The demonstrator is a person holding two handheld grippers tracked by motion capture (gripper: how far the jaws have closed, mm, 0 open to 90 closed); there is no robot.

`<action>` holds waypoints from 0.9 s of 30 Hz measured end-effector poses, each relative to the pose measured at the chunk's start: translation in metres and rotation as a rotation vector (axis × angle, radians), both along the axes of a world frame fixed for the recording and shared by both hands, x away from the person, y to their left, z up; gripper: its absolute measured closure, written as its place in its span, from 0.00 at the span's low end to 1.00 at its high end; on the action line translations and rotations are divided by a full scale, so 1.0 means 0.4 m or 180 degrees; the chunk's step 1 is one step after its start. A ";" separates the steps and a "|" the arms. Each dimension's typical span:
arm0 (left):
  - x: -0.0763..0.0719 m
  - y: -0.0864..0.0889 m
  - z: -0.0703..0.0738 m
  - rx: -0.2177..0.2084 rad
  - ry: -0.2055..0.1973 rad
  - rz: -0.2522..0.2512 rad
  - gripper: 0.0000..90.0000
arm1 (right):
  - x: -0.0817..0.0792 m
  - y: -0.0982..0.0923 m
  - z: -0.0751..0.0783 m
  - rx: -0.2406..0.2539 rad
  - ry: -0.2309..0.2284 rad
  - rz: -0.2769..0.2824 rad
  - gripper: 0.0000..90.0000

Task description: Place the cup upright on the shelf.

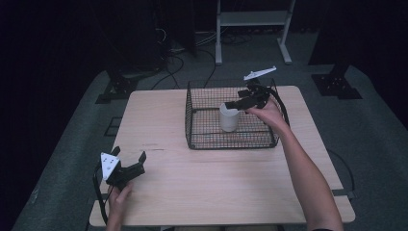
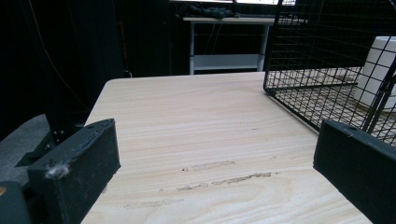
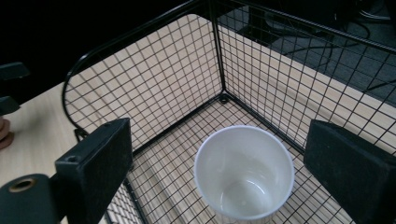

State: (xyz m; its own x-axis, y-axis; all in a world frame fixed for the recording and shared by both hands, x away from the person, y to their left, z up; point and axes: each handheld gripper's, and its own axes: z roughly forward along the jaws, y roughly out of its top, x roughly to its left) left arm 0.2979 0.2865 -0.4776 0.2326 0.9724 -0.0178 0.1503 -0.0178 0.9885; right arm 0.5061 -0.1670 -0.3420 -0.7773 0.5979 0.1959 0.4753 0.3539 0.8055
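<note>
At the left, near the front corner of the pale wooden bench [image 1: 216, 183], I hold my left gripper [image 1: 129, 158] low over the boards, its jaws spread wide with only bare wood grain between them. In the left gripper view those two black jaws frame the bench top, and the corner of the black wire-mesh basket [image 2: 322, 60] rises at the right, well apart from them.

Further right, the black wire-mesh basket [image 1: 192, 120] stands on the far half of the bench. Inside it, towards its right side, the white round paper cup [image 1: 229, 118] stands upright on the mesh floor, mouth up and empty.

My right gripper [image 1: 227, 105] hangs just above the cup's rim, reaching in over the basket's right wall from my right hand [image 1: 267, 111]. In the right gripper view the white round paper cup [image 3: 244, 172] sits below and between my black jaws, which stand open on either side of it with clear gaps to the rim; the pads press on nothing.
</note>
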 end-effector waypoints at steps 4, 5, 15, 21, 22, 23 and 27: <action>0.000 0.001 0.000 -0.0009 0.0006 0.0004 0.00 | -0.020 -0.010 0.003 -0.0005 -0.0025 0.0044 0.08; 0.000 0.001 0.000 -0.0008 0.0005 0.0003 0.00 | -0.025 -0.014 0.004 0.0003 -0.0014 0.0058 0.08; 0.000 0.000 0.000 0.0007 0.0001 -0.0001 0.00 | -0.073 -0.065 0.010 0.0147 -0.0042 0.0100 0.08; 0.000 -0.001 0.000 0.0018 0.0002 -0.0002 0.00 | -0.101 -0.087 0.010 0.0131 -0.0069 0.0147 0.08; 0.000 -0.002 0.000 0.0020 0.0002 -0.0002 0.00 | -0.106 -0.090 0.010 0.0131 -0.0073 0.0153 0.08; 0.000 -0.001 0.000 0.0020 0.0002 -0.0003 0.00 | -0.108 -0.094 0.010 0.0117 -0.0058 0.0166 0.08; 0.001 -0.001 0.000 0.0013 0.0003 -0.0003 0.00 | -0.129 -0.103 0.008 0.0131 -0.0068 0.0192 0.08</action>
State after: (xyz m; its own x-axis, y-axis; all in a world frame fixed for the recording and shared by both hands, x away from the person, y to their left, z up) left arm 0.2982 0.2861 -0.4776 0.2333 0.9723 -0.0141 0.1513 -0.0220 0.9882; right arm 0.4547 -0.2083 -0.3387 -0.8159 0.5416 0.2023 0.4366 0.3479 0.8297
